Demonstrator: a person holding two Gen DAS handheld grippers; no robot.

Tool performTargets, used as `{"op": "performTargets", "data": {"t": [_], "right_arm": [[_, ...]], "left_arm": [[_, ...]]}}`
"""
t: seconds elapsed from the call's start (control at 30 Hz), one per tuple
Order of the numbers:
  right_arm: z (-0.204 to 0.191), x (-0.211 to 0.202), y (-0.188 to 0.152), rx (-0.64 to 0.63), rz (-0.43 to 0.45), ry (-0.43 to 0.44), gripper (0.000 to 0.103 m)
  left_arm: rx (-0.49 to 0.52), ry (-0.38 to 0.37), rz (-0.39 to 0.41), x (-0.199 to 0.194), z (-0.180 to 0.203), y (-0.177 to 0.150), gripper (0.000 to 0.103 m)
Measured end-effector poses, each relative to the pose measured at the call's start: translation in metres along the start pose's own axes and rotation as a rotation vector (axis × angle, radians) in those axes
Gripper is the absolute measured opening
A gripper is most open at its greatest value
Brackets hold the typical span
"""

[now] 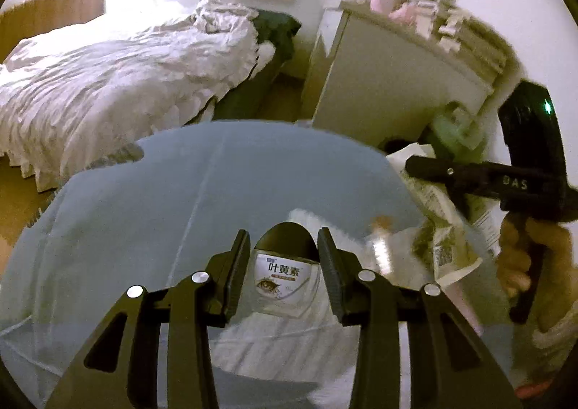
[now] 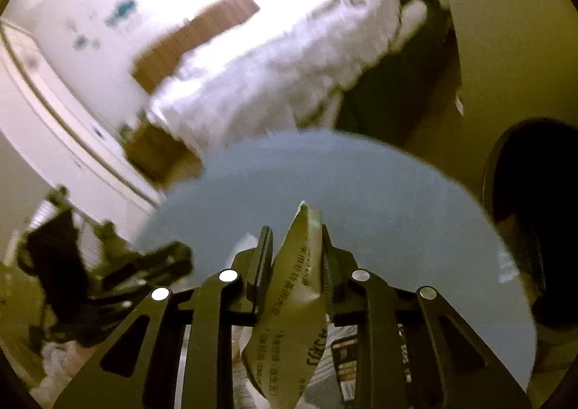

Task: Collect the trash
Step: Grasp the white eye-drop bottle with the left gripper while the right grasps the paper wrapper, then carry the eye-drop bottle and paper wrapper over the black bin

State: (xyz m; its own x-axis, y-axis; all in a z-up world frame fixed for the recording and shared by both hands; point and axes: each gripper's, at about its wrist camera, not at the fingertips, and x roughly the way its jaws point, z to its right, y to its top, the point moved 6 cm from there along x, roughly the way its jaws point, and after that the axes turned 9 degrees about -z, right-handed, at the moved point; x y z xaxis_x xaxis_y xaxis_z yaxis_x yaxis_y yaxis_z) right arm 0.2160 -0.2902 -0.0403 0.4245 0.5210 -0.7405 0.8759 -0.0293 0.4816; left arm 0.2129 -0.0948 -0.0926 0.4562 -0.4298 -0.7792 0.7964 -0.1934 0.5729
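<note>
Jaws of the left gripper (image 1: 283, 273) pinch a small labelled packet (image 1: 278, 280) standing upright over the blue-clothed counter (image 1: 180, 199), right gripper (image 2: 294, 264) jaws clamp a crumpled printed wrapper (image 2: 292, 300) lengthwise, more paper trash (image 1: 439, 228) lying nearer the right hand

Your left gripper (image 1: 283, 271): clamped on a small carton.
Your right gripper (image 2: 297, 264): pinched crumpled paper.

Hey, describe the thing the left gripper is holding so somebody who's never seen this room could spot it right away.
Find the round table under a pale blue cloth beside the bed with rumpled white bedding. Over it, the left gripper pinches a small clear packet with a white label. Unlike the crumpled printed paper nearby, its label shows an eye drawing.
</note>
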Motion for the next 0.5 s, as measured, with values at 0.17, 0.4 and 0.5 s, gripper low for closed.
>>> {"op": "performTargets", "data": {"t": [0.17,0.4,0.5], "right_arm": [[0.007,-0.077,0.004,-0.058,0.249,-0.024,0.025],[0.079,-0.180,-0.008,-0.026,0.554,-0.238,0.025],[0.125,-0.206,-0.016,0.040,0.591,-0.308,0.025]], "left_arm": [[0.016,-0.077,0.065,-0.021,0.039,0.023,0.039],[0.127,-0.185,0.110,-0.010,0.131,0.078,0.039],[0.183,-0.220,0.104,0.013,0.173,0.097,0.039]]}}
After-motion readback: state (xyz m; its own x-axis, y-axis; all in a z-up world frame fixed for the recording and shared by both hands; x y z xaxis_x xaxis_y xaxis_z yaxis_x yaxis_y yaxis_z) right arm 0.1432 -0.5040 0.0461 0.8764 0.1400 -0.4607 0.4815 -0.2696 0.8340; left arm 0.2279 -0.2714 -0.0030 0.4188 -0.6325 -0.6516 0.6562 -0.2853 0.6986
